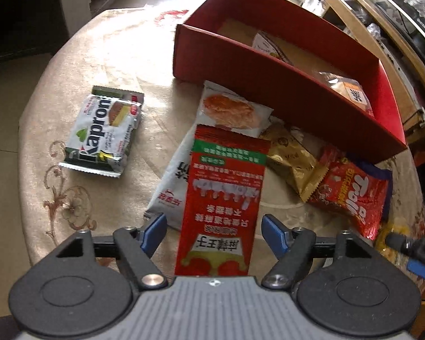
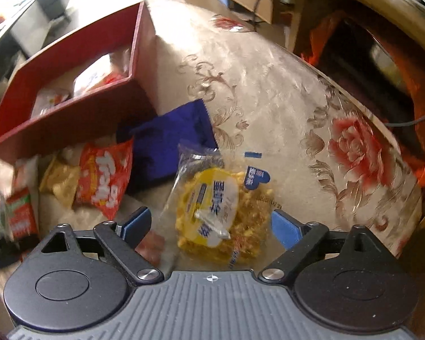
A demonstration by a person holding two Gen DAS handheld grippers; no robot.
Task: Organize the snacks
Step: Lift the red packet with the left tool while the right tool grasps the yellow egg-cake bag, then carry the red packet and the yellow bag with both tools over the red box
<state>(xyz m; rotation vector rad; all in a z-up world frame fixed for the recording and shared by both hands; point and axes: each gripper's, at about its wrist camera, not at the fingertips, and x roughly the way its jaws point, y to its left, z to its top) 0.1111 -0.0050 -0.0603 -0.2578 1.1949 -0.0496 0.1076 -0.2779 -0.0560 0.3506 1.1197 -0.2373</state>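
Note:
My left gripper (image 1: 214, 233) is open, its blue fingers either side of a red spicy-strip packet (image 1: 222, 198) that lies on the table. My right gripper (image 2: 211, 226) is open around a clear packet of yellow snack (image 2: 218, 209). A red box (image 1: 272, 82) stands at the back and holds a few packets; it also shows in the right wrist view (image 2: 70, 119). Loose on the table are a Kaproni wafer pack (image 1: 104, 130), a white packet with an orange cutlet (image 1: 232, 107), a gold packet (image 1: 291, 158) and a red Trolli bag (image 1: 351, 195).
The round table carries a beige floral cloth (image 2: 283, 90). A dark blue pouch (image 2: 170, 141) lies beside the box. Shelves and furniture stand behind the table on the right. The right gripper's tip (image 1: 410, 249) shows at the left view's right edge.

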